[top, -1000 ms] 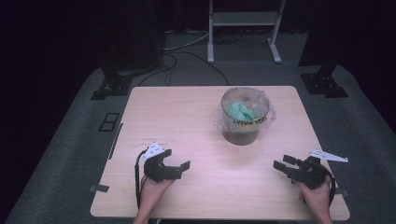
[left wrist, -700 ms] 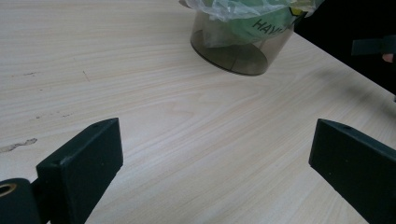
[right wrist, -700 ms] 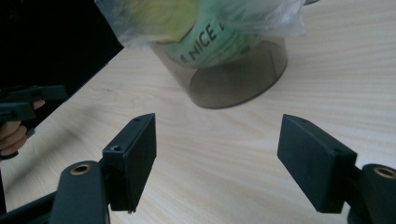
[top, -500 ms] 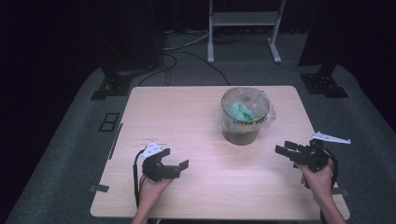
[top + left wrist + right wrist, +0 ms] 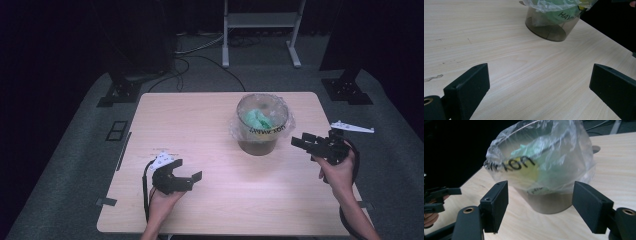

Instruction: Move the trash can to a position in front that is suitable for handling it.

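Right gripper (image 5: pixel 301 142) level, jaws spread toward the bin (image 5: pixel 261 125).

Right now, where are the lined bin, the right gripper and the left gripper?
lined bin (image 5: pixel 260 135), high view, front wall.
right gripper (image 5: pixel 301 142), high view, between its open jaws.
left gripper (image 5: pixel 189 171), high view, between its open jaws.
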